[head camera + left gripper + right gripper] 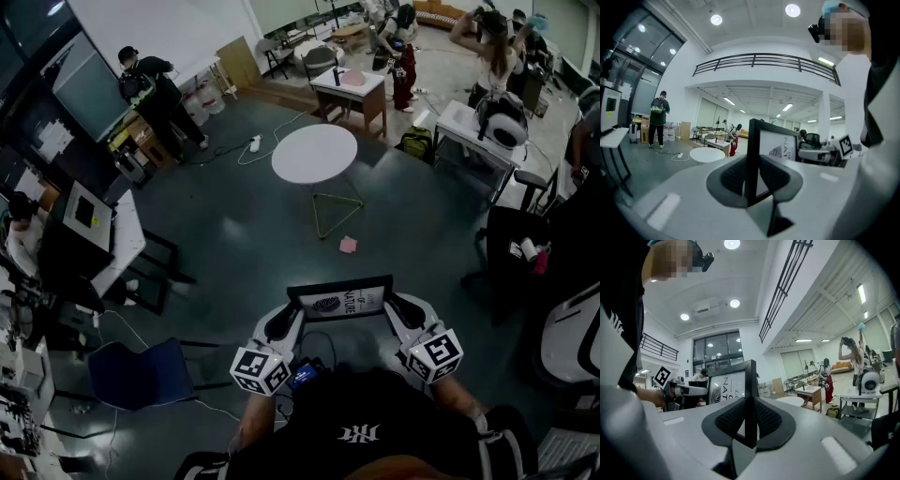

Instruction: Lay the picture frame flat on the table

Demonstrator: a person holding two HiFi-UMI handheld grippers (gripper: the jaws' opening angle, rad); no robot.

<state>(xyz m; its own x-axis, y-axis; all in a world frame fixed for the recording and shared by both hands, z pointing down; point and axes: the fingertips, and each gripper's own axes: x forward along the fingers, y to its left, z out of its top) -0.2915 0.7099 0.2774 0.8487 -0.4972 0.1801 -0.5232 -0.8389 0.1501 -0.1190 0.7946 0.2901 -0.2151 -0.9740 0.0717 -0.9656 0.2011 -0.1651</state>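
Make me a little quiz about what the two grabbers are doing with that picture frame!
1. True or false: the picture frame already lies flat on the round white table.
2. Look at the left gripper and the right gripper. Which of them grips the frame? A) only the left B) only the right C) both
3. Fill in: in the head view, the small pink thing lies on the ____.
Key: 1 false; 2 C; 3 floor.
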